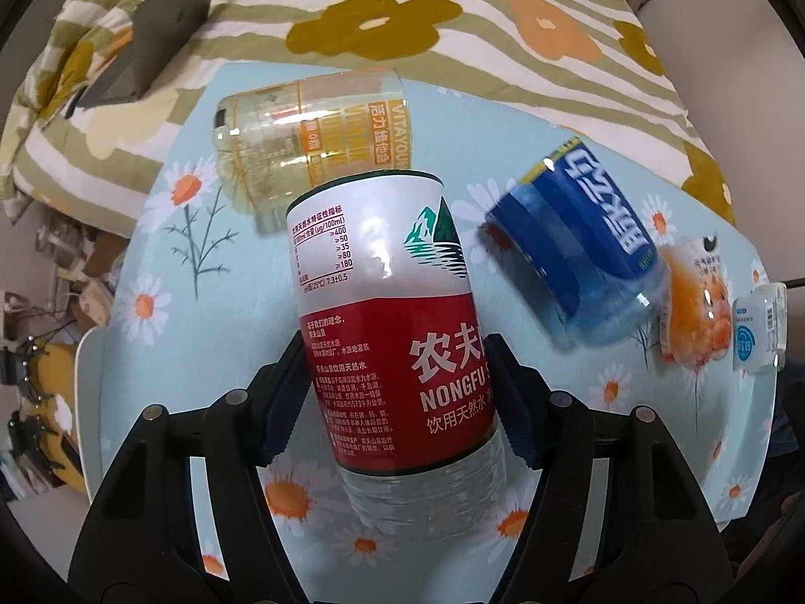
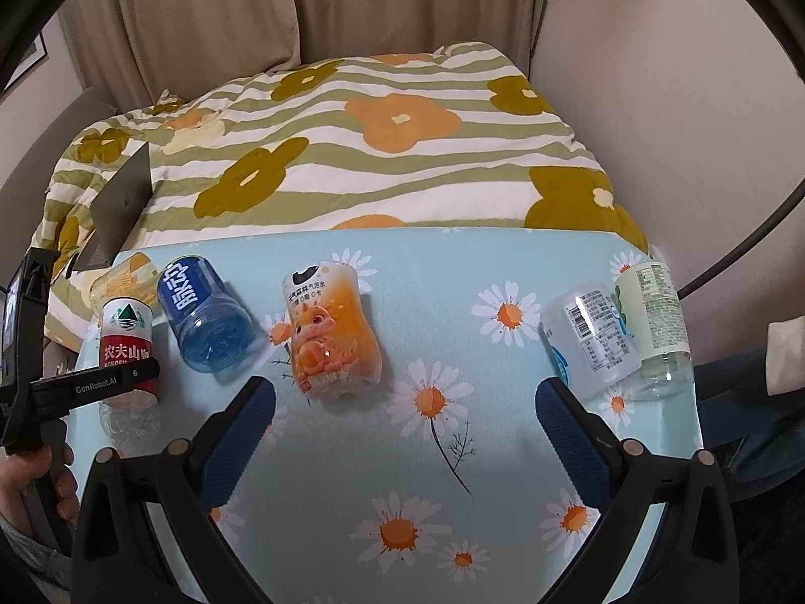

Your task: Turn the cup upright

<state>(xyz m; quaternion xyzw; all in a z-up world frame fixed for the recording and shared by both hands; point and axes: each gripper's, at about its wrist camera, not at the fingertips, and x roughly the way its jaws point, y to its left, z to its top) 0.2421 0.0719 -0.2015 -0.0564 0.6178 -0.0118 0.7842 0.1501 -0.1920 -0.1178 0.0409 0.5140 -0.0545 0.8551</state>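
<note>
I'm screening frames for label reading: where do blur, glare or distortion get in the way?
Left wrist view: the blue-label bottle is smeared by motion blur, and a glare streak crosses the white band of the red-label bottle held in the left gripper. Right wrist view: sharper, but fisheye bending curves the table edge, and the far labels are too small to read.

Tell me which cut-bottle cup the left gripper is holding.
The red-and-white Nongfu cup, clamped between the left gripper fingers. The yellow cup, blue cup and orange cup lie free on the daisy-print table.
</note>
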